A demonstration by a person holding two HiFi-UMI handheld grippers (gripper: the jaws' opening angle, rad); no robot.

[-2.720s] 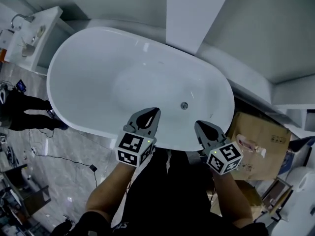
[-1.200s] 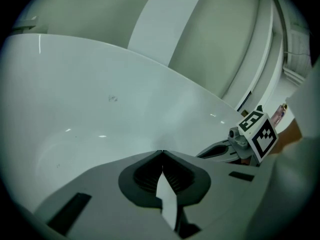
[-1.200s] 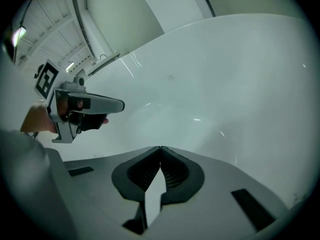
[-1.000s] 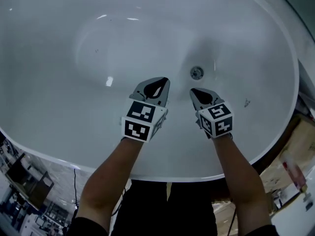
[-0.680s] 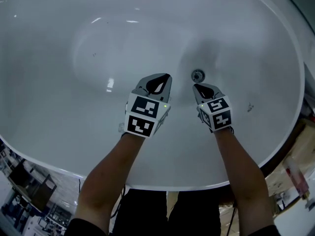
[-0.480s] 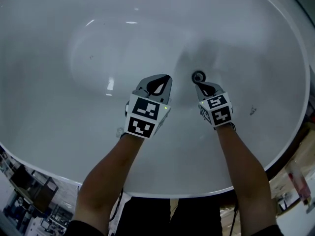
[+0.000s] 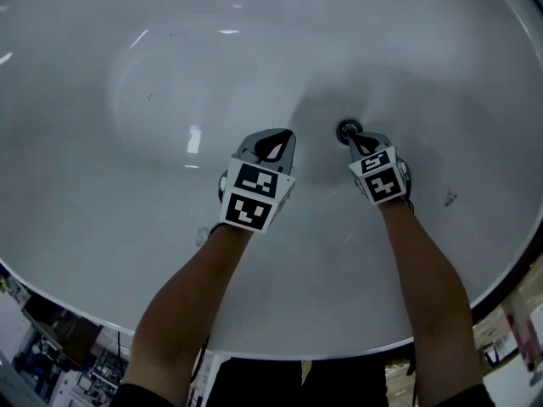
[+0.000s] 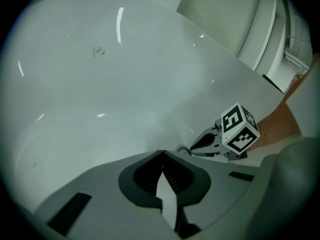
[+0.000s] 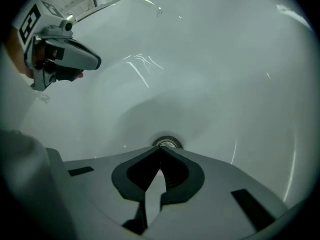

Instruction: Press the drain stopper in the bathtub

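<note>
The white bathtub [image 7: 153, 66] fills the head view. Its round metal drain stopper [image 7: 347, 129] sits in the floor of the tub, right of centre. My right gripper [image 7: 351, 139] is shut and empty, with its tips right at the stopper's near edge. In the right gripper view the stopper [image 9: 166, 142] shows just past the closed tips of the right gripper [image 9: 161, 148]; whether they touch is unclear. My left gripper [image 7: 286, 135] is shut and empty too, hovering over the tub floor left of the drain. Its own view shows the left gripper's [image 8: 162, 152] closed tips and the right gripper [image 8: 202, 143] at the drain.
The tub's near rim [image 7: 339, 350] curves across the bottom of the head view, under my forearms. Beyond it lie shop floor clutter [image 7: 51, 346] at lower left and a box [image 7: 519, 339] at lower right. Small dark marks [image 7: 449, 197] speck the tub wall.
My right gripper has moved forward and down until its tips reach the drain stopper. The head view has closed in on the tub. The left gripper has barely shifted.
</note>
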